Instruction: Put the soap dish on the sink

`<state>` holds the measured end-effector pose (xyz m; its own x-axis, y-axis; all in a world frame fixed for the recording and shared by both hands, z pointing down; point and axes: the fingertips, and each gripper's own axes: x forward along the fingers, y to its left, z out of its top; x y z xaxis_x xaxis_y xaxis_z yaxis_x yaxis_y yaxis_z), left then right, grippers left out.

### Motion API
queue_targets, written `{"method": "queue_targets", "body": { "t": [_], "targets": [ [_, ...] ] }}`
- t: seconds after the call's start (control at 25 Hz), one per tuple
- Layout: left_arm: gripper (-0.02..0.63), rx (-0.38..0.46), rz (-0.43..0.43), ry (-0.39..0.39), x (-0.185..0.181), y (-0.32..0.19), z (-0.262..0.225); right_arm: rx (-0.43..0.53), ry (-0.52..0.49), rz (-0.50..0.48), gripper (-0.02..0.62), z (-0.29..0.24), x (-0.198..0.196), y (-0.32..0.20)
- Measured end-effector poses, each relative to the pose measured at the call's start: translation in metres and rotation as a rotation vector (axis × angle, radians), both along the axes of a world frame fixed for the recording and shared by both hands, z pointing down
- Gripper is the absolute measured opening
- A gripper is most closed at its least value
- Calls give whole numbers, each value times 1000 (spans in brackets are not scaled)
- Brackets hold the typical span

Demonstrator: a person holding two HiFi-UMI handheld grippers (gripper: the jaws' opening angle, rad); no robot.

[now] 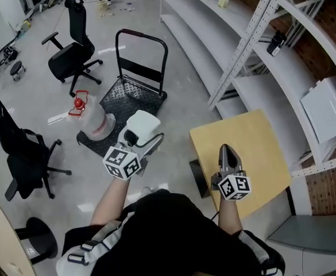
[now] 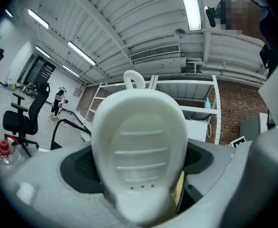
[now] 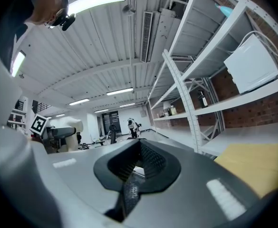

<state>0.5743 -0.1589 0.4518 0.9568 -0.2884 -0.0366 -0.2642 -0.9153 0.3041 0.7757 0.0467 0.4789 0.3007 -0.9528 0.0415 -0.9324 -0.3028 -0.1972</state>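
Soap dish (image 2: 139, 141) gripped between the wide-set jaws of left gripper (image 2: 139, 184), long axis along them, over the floor (image 1: 179, 96); right gripper (image 3: 134, 175) closed, empty, above the yellow table (image 1: 259, 142); no sink visible

Head view looks down; both gripper views look level, sharing shelving (image 1: 213, 39).

Gry floor (image 1: 179, 105), wht shelving (image 1: 205, 45), blk chairs (image 1: 70, 53)
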Motion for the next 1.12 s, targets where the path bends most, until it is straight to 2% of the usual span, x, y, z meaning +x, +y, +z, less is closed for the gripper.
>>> {"method": "queue_targets", "body": {
  "t": [0.28,0.68,0.84,1.12],
  "targets": [
    [476,12,-127,-13,-66,-42,2,0,14,-134,6,0,-45,-67],
    [476,6,-223,-22,-134,-65,9,-11,7,-247,6,8,-100,-123],
    [476,2,-257,-19,-148,-71,12,-4,6,-273,6,8,-109,-132],
    [476,-19,-308,19,-140,-68,5,-4,16,-315,6,0,-96,-140]
  ]
}}
